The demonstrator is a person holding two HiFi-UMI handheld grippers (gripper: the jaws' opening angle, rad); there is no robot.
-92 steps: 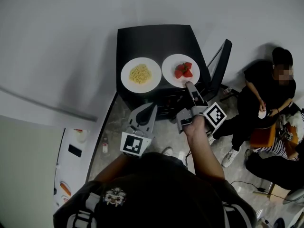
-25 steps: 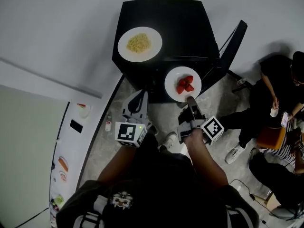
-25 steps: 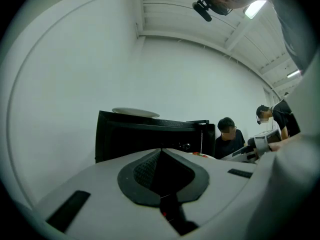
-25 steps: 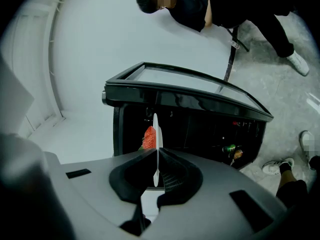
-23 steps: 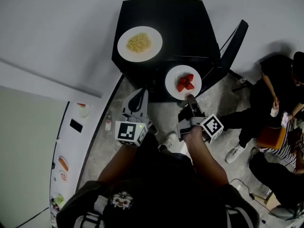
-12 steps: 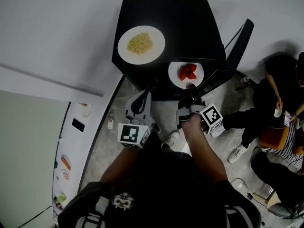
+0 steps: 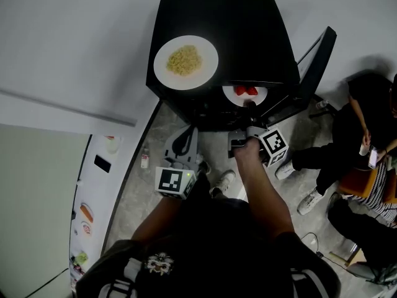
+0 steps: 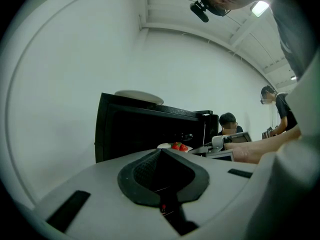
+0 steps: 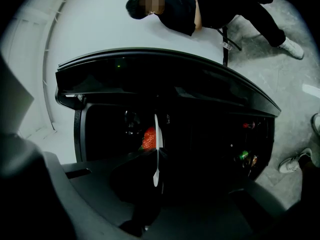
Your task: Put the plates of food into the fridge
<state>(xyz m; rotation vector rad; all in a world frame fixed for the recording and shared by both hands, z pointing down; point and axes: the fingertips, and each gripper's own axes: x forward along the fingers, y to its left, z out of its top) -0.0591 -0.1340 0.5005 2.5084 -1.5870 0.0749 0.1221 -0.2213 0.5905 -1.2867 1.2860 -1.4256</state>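
The white counter (image 7: 93, 191) lies at the far left of the head view. The items on it are too small to identify. A small bottle (image 7: 144, 161) sits on the grey floor (image 7: 133, 203) just beside the counter.

Your left gripper (image 7: 186, 136) hangs in front of the black mini fridge (image 7: 248, 23), below its left front corner and apart from it. The left gripper view shows its jaws pressed together with nothing between them. Its marker cube (image 7: 173, 182) faces up toward the head camera.

The noodle plate (image 7: 185, 61) is white and holds a heap of yellow noodles. It rests on the fridge top, near the left front edge. Neither gripper touches it.

The strawberry plate (image 7: 245, 92) sits at the fridge opening, partly inside the cavity. The front edge of the fridge top hides its far portion. Your right gripper (image 7: 249, 106) has its jaws clamped on the near rim of this plate. In the right gripper view the plate appears edge-on between the jaws, with a red strawberry (image 9: 149, 136) against the dark interior.

The fridge door (image 7: 316, 61) stands open to the right of the opening. Its inner shelf holds a few small coloured items (image 9: 245, 156) that cannot be identified.

Seated people (image 7: 366, 123) occupy the floor at the far right, well apart from the fridge.
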